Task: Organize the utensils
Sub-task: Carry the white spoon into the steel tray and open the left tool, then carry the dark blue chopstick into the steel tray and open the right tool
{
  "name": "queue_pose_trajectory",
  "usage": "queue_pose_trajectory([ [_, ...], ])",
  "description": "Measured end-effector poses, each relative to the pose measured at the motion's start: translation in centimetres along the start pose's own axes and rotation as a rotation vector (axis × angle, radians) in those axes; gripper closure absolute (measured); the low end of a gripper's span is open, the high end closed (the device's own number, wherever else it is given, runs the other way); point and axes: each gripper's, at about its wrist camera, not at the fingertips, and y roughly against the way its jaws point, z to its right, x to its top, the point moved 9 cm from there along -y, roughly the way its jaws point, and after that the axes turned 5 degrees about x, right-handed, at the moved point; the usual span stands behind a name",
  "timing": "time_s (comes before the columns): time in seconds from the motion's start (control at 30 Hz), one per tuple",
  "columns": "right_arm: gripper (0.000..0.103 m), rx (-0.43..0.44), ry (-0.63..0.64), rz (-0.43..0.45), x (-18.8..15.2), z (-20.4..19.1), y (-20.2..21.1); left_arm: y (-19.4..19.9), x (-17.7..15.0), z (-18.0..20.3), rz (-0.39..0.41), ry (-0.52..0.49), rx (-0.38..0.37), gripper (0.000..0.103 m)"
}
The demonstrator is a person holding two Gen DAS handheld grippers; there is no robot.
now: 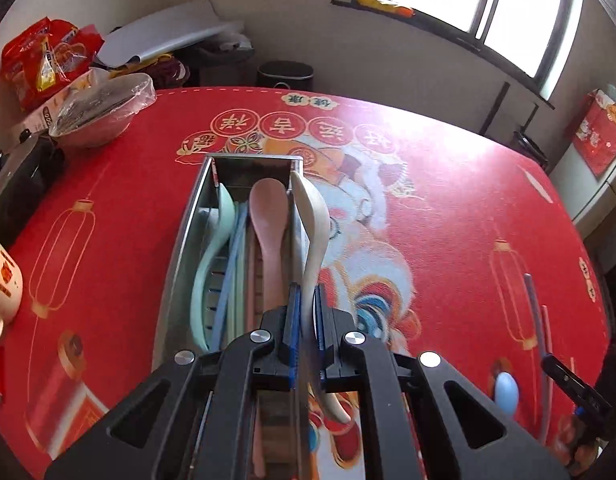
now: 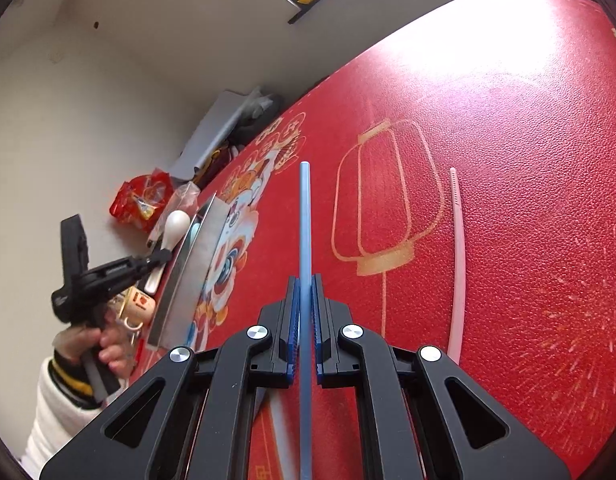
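Left tool (image 1: 306,300) clenched on white spoon (image 1: 314,220), poised over right wall of metal tray (image 1: 188,216): could snag the rim and drop outside. Right tool (image 2: 305,292) clenched on blue chopstick (image 2: 305,216) above desk (image 2: 528,160); thin stick may pivot, slip.

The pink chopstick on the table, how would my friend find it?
Start at the red tablecloth and find the gold lantern drawing. Just to its right lies the pink chopstick, alone on the cloth. The blue chopstick is clamped in the right gripper; the pink one is loose.
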Motion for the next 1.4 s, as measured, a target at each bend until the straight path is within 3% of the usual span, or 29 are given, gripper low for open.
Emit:
queue_pose_trajectory([
  [0.1,0.097,0.006,-0.010,-0.003,0.1,0.1,-0.1,-2.8,0.9,-1.6,-0.048,0.025,0.035,0.096],
  [0.23,0.097,0.015,-0.026,-0.010,0.1,0.4,-0.3,-5.0,1.5,-2.4,-0.083,0.040,0.016,0.096],
  [0.4,0.097,0.023,-0.033,-0.021,0.2,0.6,-0.5,-5.7,1.6,-2.0,-0.091,0.012,0.015,0.096],
  [0.57,0.097,0.026,-0.036,-0.021,0.2,0.7,-0.5,-4.6,1.8,-1.3,-0.069,-0.015,-0.017,0.087],
  [0.73,0.097,0.030,-0.037,-0.019,0.3,0.8,-0.5,-0.9,1.2,-1.5,0.018,-0.029,-0.032,0.073],
  [0.8,0.097,0.032,-0.037,-0.017,0.3,0.8,-0.4,1.3,0.2,-1.2,0.071,-0.067,-0.029,0.062],
  [0.97,0.097,0.035,-0.043,-0.012,0.2,1.0,-0.1,5.8,-3.9,-0.8,0.201,-0.146,-0.004,0.021],
  [1.1,0.097,0.023,-0.045,-0.008,0.2,1.2,0.0,7.9,-7.3,-1.5,0.271,-0.166,0.016,0.012],
  [1.2,0.097,0.002,-0.041,-0.005,0.1,1.1,0.0,8.7,-9.2,-2.6,0.323,-0.197,0.084,0.007],
  [1.4,0.097,-0.066,-0.053,-0.028,0.0,1.4,-0.4,9.7,-10.7,-5.3,0.389,-0.129,0.091,0.006],
])
